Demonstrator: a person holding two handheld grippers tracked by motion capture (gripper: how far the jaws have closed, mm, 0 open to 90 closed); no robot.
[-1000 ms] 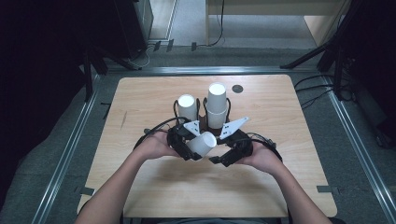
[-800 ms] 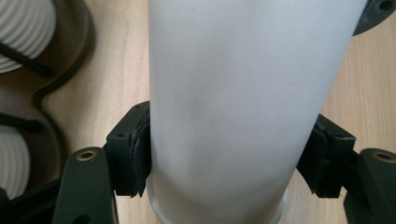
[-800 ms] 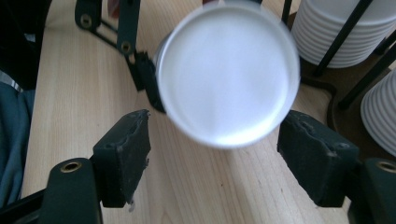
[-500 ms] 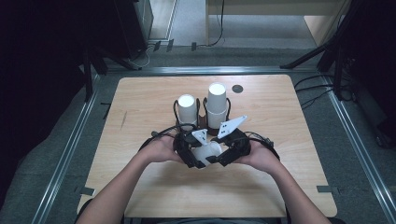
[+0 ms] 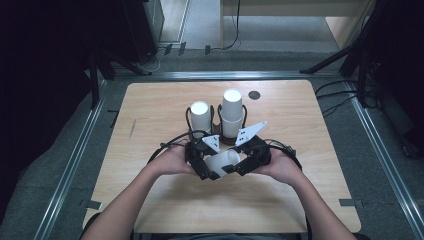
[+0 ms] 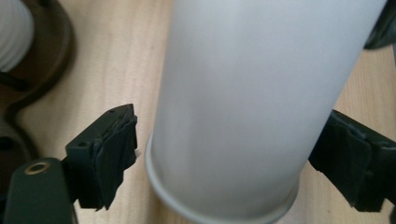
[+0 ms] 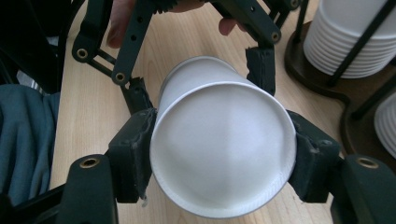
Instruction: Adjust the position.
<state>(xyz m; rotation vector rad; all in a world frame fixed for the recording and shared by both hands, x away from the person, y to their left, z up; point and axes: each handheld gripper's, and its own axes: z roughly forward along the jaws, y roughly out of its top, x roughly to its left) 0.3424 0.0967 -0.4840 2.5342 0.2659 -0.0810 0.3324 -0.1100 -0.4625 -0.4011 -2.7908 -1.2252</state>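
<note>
Plain white paper cup (image 7: 219,149) between matte black gripper pads (image 7: 133,158); pale wood-grain table top (image 5: 165,105); dark brown cup stand (image 7: 322,77) with white stacked cups (image 5: 232,112).

From above, light falls evenly on my table (image 5: 150,210), while the floor around it sinks into near black. Shadows under my hands are faint. In my left gripper view the white cup (image 6: 243,107) sits so close that it blurs, washed pale; wood beside it stays soft.

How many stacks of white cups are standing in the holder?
2: a shorter stack on the left side of the holder, a taller stack on the right. How many cups each contains can't be told.
</note>
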